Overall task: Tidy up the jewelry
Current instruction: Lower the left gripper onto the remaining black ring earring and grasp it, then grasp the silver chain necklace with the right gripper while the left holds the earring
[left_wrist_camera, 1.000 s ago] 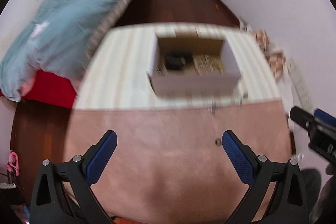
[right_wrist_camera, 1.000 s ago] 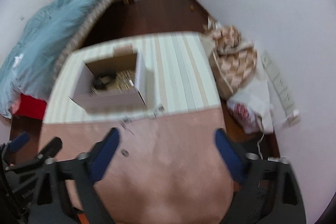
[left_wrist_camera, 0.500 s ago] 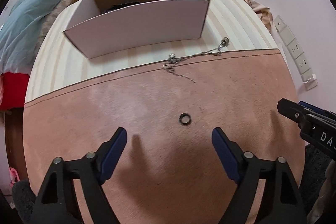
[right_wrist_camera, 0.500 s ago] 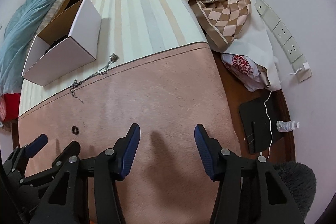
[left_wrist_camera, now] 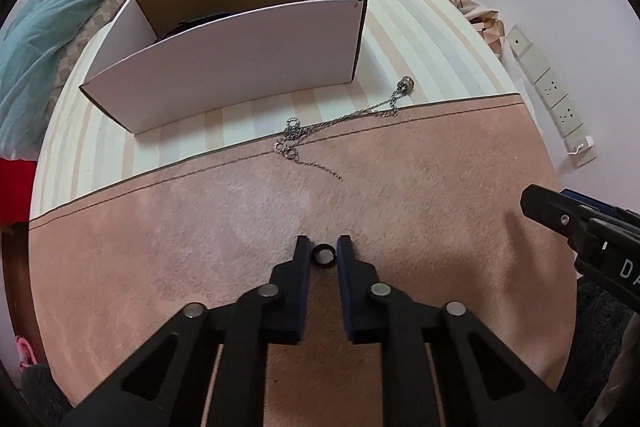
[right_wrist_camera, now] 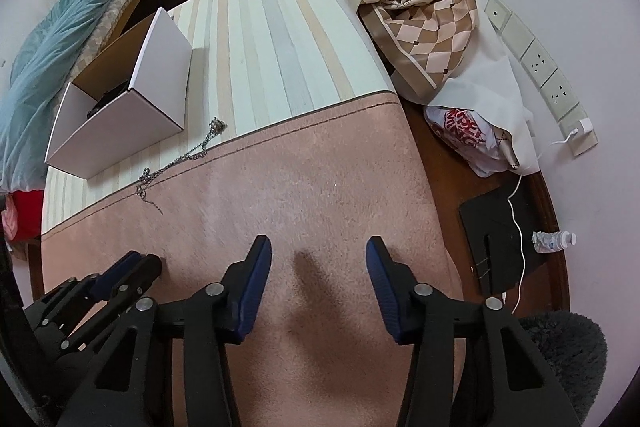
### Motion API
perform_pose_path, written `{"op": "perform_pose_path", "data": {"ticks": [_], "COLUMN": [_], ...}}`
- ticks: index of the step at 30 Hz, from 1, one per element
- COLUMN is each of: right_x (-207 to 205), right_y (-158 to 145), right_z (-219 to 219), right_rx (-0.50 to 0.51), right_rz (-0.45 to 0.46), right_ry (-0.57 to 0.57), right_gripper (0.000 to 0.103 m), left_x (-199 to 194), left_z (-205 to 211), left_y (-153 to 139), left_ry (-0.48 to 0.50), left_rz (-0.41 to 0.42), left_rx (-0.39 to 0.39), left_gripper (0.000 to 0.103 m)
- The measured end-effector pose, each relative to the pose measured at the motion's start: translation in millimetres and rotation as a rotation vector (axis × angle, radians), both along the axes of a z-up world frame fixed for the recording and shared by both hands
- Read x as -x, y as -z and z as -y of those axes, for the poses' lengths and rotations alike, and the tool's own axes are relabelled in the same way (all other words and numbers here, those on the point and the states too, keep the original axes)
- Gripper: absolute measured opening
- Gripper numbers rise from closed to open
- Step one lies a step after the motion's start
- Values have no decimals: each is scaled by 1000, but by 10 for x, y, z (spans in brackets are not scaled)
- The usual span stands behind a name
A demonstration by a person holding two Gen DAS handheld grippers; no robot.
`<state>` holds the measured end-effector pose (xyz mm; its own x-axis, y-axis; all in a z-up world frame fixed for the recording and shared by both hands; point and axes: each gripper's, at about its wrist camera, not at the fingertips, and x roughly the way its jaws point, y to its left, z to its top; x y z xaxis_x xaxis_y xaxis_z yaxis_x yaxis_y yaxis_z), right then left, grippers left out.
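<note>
A small dark ring (left_wrist_camera: 323,255) lies on the pink cloth (left_wrist_camera: 200,235), and my left gripper (left_wrist_camera: 323,254) is shut on it, one pad at each side. A silver chain necklace (left_wrist_camera: 344,119) with a bead at its end lies across the cloth's edge, also in the right wrist view (right_wrist_camera: 180,157). An open white cardboard box (left_wrist_camera: 224,83) stands behind it, holding dark items; it also shows in the right wrist view (right_wrist_camera: 120,107). My right gripper (right_wrist_camera: 318,259) is open and empty low over the pink cloth, to the right of the left gripper (right_wrist_camera: 136,267).
The striped table top (right_wrist_camera: 280,55) lies beyond the pink cloth. A bed with a blue blanket (left_wrist_camera: 52,23) is at the left. A checked cloth (right_wrist_camera: 424,15), a white bag (right_wrist_camera: 480,115) and a black plate with a cable (right_wrist_camera: 504,227) lie on the floor at the right.
My left gripper moved forward and down to the ring and closed on it. My right gripper lowered toward the cloth and stayed open.
</note>
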<state>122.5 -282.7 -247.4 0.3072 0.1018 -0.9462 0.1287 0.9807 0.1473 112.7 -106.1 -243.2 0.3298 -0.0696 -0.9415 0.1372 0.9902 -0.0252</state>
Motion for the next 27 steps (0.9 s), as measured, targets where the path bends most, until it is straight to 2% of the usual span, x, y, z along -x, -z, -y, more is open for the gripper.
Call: {"op": "perform_pose_path", "data": {"ticks": [4,6,12,18,22,24,27], "right_x": [-23,-74,-450,-776,-868,-868,-816], "right_y": [-78,-103,-59,92,196,261,269], "right_z": [2,-9,-176,-495,-658,-709,-777], "right_rx": [-23,-73,-155,-94,-43,-27,1], "right_rz": [21,32,71,109,117,107,140], "right_ry": [4,0,-31,-85,-106,-123,-146], "right_gripper": [51,51,51,51,49,17,9], "left_x": [-8,-10,-92,-211,-249,-261,-263], "left_z": [-42,-139,-656,-1111,-1213,-1231,-1241], "left_y": [-26,-83,-206,-138,-114,-101,-90], "left_ry": [-11,-31,-138,-223,-242,-243,-241], "left_rz": [10,22,57,43,34,30,23], "left_rx": [15,17,-20,-41,-37,-33,-23], "left_gripper": [10,10,10,10,10,10,10]}}
